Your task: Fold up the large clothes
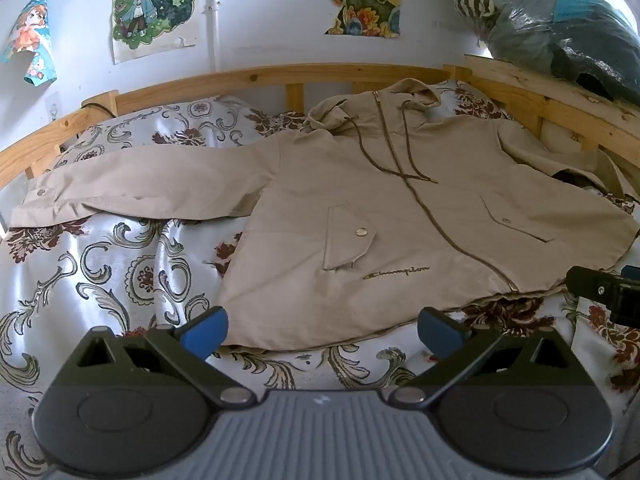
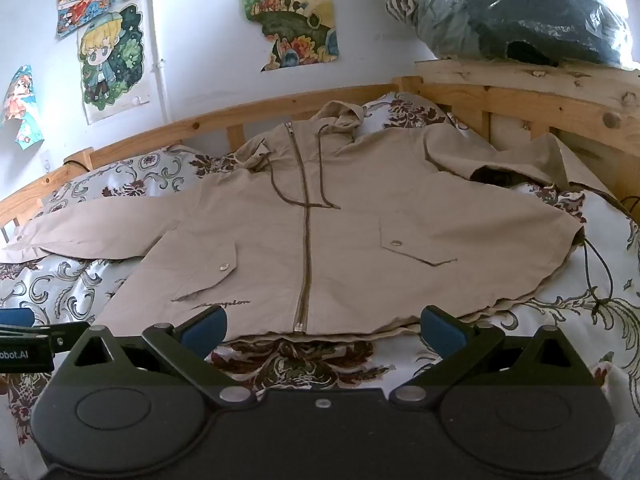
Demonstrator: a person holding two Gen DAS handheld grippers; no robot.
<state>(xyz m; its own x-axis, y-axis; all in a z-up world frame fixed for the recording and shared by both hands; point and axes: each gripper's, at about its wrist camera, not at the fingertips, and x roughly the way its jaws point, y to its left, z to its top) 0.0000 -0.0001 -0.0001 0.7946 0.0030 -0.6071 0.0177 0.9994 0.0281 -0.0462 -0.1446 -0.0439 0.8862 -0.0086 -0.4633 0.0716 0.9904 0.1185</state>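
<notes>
The left gripper [image 1: 322, 330], a black two-finger tool with blue pads, is hovering with its jaws spread wide and nothing between them, just short of the near hem of a beige zip-front hooded jacket [image 1: 400, 216]. The right gripper [image 2: 322, 330], of the same build, is likewise standing released and empty, its blue pads [image 2: 206, 328] framing the bottom of the jacket's brown zipper [image 2: 306, 256]; the other tool is showing at the left edge of its view, beside the jacket's hem.

The jacket is lying front-up and spread flat on a glossy white bedspread with grey scrolls and dark red flowers [image 1: 120, 272], zipped closed, two buttoned pocket flaps sitting either side of the zipper and an embroidered logo [image 1: 396, 273] running near the hem. One sleeve [image 1: 140, 184] is stretching straight out to the jacket's left in the picture; the other [image 2: 516, 160] is bending back toward the wooden rail. The hood [image 2: 340, 116], with brown drawcords trailing down the chest, is resting at the far side.

Beyond the jacket, a pale pine bed frame [image 1: 260, 76] is running along a white wall hung with cartoon posters [image 1: 154, 4]. Above the jacket's far right corner, a plastic-wrapped bundle of dark clothing [image 2: 520, 12] is sitting on a wooden ledge.
</notes>
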